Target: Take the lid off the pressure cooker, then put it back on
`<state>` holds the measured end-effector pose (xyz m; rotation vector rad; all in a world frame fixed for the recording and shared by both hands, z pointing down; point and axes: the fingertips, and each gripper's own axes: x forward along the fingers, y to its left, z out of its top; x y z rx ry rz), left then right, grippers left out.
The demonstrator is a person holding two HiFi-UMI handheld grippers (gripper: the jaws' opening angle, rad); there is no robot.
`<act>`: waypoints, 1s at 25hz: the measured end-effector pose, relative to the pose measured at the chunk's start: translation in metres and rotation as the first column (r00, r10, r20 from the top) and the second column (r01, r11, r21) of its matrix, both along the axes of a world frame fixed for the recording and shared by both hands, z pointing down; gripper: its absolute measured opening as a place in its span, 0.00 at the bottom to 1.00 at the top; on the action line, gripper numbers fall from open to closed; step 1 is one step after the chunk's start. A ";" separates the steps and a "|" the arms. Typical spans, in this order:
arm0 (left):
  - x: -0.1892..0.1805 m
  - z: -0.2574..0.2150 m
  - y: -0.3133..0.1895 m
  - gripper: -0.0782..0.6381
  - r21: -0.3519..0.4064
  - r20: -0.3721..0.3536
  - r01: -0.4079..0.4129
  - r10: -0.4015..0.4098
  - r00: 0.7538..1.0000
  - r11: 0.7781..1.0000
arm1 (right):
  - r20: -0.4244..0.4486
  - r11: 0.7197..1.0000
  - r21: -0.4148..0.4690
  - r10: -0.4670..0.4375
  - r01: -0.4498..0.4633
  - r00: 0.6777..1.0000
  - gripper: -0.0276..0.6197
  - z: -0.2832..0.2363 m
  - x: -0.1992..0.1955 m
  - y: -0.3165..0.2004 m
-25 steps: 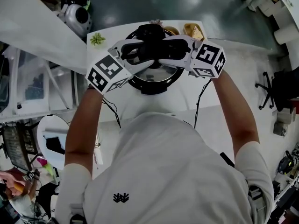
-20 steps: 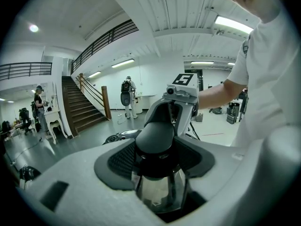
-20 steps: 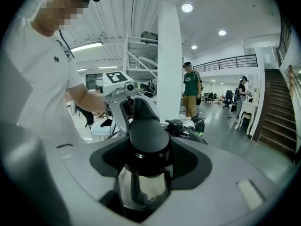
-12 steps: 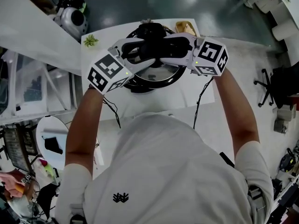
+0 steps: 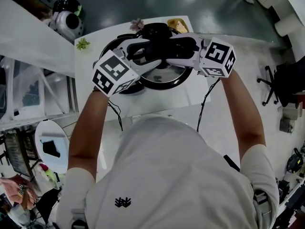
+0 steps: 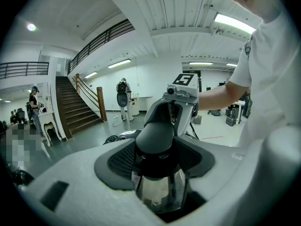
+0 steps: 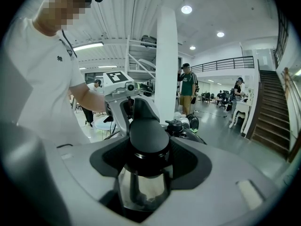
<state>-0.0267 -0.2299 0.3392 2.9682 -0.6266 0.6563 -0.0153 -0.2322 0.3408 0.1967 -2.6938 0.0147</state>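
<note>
Lid (image 5: pixel 162 75), shiny steel, rounded blk knob (image 6: pixel 155 135)

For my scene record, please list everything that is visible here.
lid: one, shiny metal with a black handle, held over the table
pressure cooker pot: one, black, on the table, partly under the lid
table: one, white, centre
plant: one, green, table's far left corner
flower: one, pink, table's far edge
food item: one, brown, beside the flower, kind unclear
office chair: one, black, floor at right
left gripper: one, white, shut on the lid's handle
right gripper: one, white, same handle, opposite side
person: one, white shirt
</note>
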 end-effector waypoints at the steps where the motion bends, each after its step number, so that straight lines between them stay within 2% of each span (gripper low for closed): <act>1: 0.004 0.001 0.001 0.47 -0.001 -0.001 -0.002 0.002 1.000 1.000 | -0.002 1.000 0.000 0.002 -0.002 1.000 0.47 0.001 0.004 0.001; 7: 0.014 0.010 -0.002 0.47 -0.019 -0.012 -0.009 0.009 1.000 1.000 | -0.019 1.000 -0.010 0.005 -0.005 1.000 0.47 0.009 0.014 -0.002; 14: 0.095 0.015 0.018 0.47 -0.018 0.000 -0.018 0.018 1.000 1.000 | -0.012 1.000 -0.002 0.017 -0.017 1.000 0.47 0.014 0.094 0.019; 25: 0.136 0.040 0.029 0.47 -0.048 0.007 -0.009 0.010 1.000 0.999 | -0.025 1.000 -0.018 0.010 -0.011 1.000 0.47 0.038 0.136 0.029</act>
